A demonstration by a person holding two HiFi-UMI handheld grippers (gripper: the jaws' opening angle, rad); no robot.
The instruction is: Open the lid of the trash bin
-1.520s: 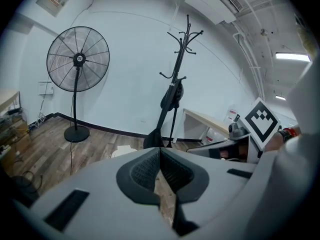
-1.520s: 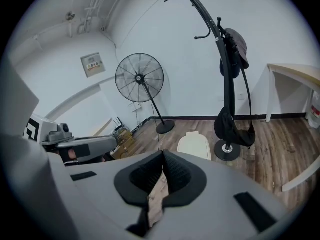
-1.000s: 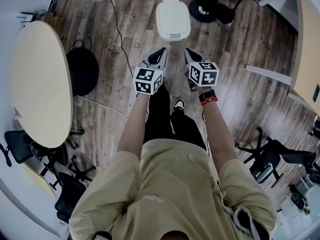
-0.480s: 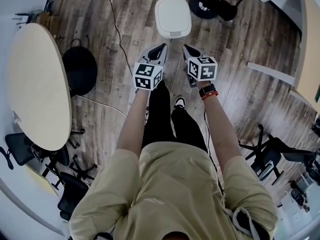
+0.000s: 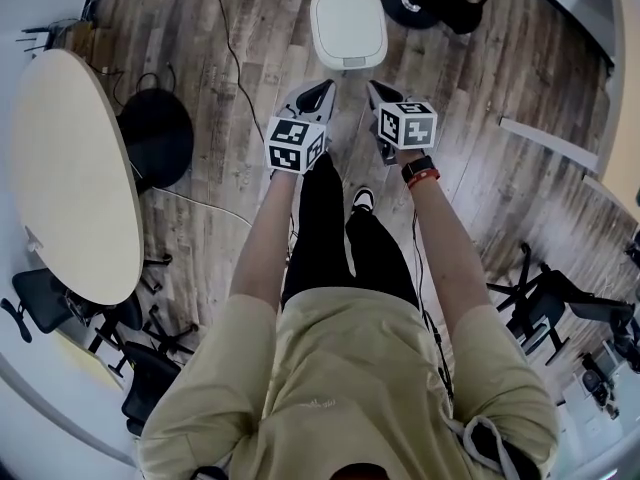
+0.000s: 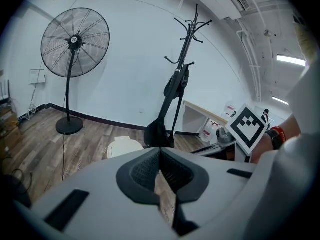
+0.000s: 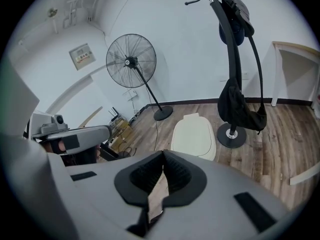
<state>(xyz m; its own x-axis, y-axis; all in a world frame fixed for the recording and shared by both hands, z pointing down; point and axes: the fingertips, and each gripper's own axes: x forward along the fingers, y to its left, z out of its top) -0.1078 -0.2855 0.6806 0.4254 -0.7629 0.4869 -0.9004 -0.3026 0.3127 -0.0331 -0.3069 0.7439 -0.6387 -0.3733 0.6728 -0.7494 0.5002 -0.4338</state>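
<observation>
The left gripper and the right gripper are both pressed together with nothing pinched, and they are held side by side above the wooden floor. The trash bin is found near ahead, between their lines, at about 1 o'clock from the left tips and 11 o'clock from the right tips, with its long axis laid from 12 to 6. Neither gripper is clearly nearer, but the right one is judged to be pointed more squarely at the shut lid.

Bright even light, ceiling strip glare, fisheye edges (dark corners)
</observation>
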